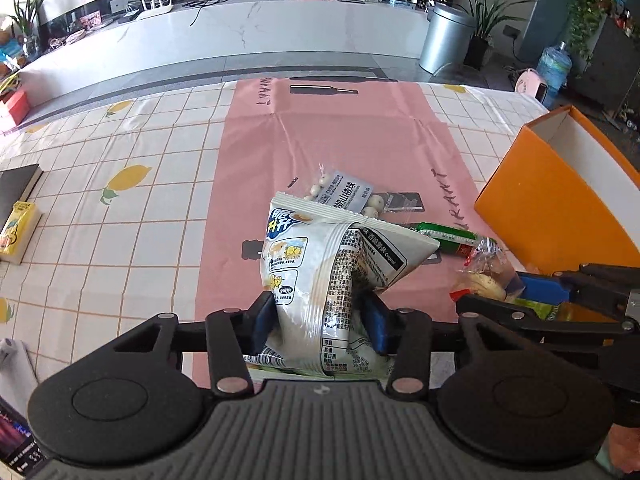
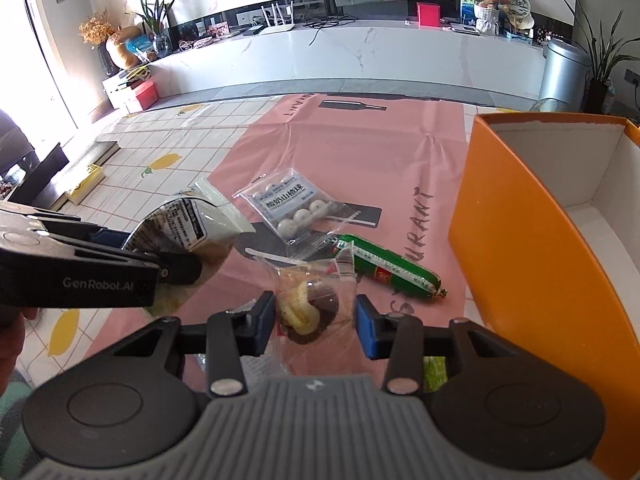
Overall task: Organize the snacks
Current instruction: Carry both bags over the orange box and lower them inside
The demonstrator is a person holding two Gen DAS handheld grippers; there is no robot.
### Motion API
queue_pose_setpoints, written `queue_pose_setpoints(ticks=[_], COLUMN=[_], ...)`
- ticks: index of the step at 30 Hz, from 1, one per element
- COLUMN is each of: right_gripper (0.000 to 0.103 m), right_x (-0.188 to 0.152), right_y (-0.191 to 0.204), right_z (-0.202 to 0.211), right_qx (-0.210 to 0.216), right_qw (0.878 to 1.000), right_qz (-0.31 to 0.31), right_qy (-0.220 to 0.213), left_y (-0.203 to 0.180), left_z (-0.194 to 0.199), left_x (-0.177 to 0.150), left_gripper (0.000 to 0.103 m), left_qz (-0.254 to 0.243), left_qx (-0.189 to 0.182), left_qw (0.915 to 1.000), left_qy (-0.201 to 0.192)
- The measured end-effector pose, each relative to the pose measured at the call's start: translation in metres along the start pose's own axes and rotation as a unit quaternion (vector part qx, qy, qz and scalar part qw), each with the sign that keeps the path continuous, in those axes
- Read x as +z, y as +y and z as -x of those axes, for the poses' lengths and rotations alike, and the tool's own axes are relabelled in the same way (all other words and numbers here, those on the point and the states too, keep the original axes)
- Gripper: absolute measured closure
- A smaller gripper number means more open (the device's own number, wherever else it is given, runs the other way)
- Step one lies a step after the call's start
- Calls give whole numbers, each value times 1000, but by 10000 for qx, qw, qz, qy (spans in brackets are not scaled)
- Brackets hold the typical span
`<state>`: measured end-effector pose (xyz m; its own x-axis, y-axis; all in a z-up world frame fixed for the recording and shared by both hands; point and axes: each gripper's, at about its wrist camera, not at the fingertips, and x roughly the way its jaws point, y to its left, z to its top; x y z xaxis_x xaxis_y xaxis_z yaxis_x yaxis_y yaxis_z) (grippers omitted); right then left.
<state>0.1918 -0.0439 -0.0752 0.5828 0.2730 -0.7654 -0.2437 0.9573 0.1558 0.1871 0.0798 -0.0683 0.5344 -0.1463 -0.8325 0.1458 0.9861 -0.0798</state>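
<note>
My left gripper [image 1: 318,316] is shut on a white snack bag [image 1: 320,264] and holds it above the pink mat [image 1: 340,132]; the bag also shows in the right wrist view [image 2: 188,224]. My right gripper [image 2: 316,320] is open around a clear-wrapped pastry [image 2: 308,308], its pads a little apart from the wrapper; the pastry shows in the left wrist view [image 1: 486,276]. A clear packet of white balls [image 2: 296,208] and a green sausage [image 2: 388,268] lie on the mat. An open orange box [image 2: 532,240] stands at the right.
A black book [image 1: 18,188] and a yellow carton [image 1: 18,232] lie at the table's left. The checked lemon tablecloth [image 1: 120,220] covers the table. Beyond the far edge are a white counter [image 2: 360,52] and a grey bin [image 1: 444,36].
</note>
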Motion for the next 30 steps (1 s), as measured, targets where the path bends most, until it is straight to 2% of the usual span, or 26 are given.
queue_pose_setpoints(ticks=[5, 16, 23, 30], right_gripper=[63, 64, 64, 64], right_x=[0, 3, 8, 17], right_y=[-7, -33, -67, -110], right_z=[30, 108, 147, 173], right_qx=[126, 144, -245, -634], right_qw=[9996, 9986, 9982, 9969], right_qz=[-254, -418, -307, -195], right_qy=[30, -302, -461, -427], left_y=[-11, -56, -97, -152], left_z=[29, 76, 86, 77], left_x=[-3, -5, 11, 35], left_gripper=[50, 50, 50, 50], left_qz=[251, 283, 100, -395], left_qx=[-237, -600, -994, -1314], left_qw=[9993, 9973, 9939, 9894], left_qy=[-111, -325, -472, -482])
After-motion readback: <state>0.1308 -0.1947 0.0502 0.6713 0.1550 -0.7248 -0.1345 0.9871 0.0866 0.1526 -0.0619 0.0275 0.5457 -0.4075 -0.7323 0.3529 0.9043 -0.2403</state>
